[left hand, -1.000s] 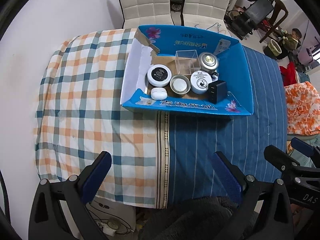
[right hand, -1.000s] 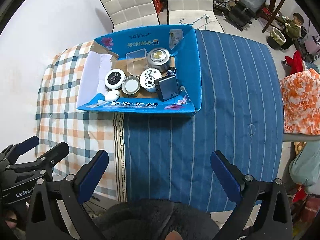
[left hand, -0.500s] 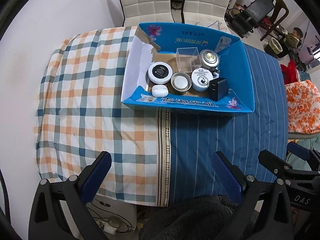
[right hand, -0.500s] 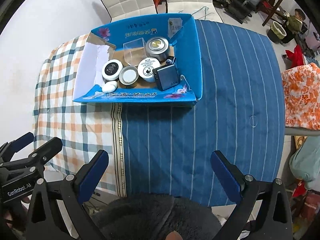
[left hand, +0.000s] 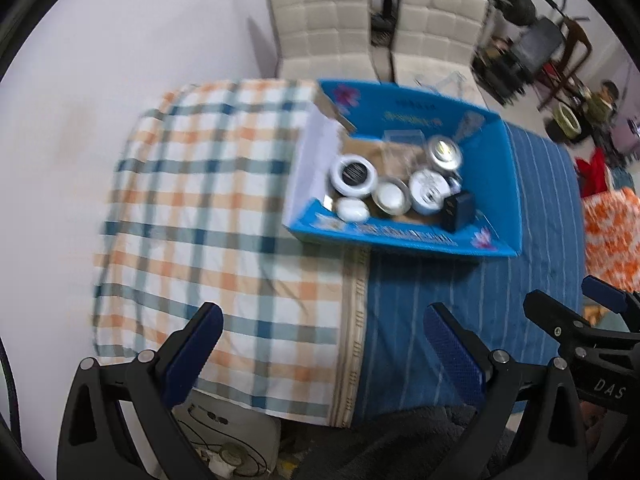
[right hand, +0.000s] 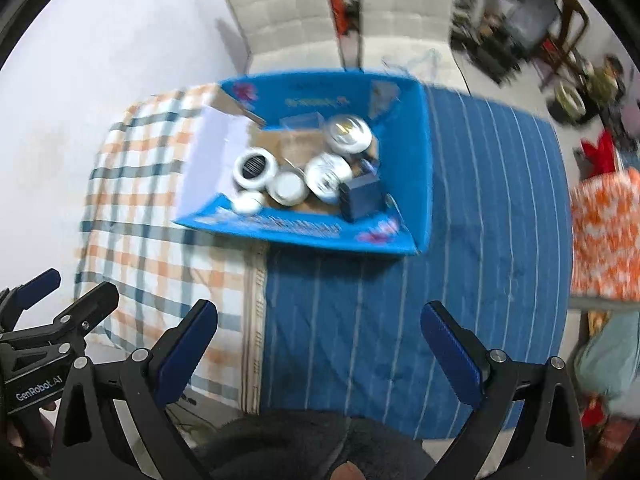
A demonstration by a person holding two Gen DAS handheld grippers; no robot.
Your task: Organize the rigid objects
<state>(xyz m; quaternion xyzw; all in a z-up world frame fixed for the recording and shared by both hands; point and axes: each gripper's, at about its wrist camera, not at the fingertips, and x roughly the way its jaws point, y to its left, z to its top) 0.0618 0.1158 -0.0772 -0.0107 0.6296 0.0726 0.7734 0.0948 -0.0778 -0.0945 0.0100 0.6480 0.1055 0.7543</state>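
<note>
The open blue cardboard box [left hand: 404,184] sits on the far side of the cloth-covered table [left hand: 224,240], holding round white tins, a clear cube and a dark block. Both the left gripper [left hand: 320,344] and right gripper [right hand: 318,340] hang wide open and empty, well short of the box, which lies straight ahead; neither looks clearly nearer.

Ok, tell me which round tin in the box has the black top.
The leftmost tin, nearest the box's white flap: white rim, black centre. The other tins show white or silver tops.
</note>
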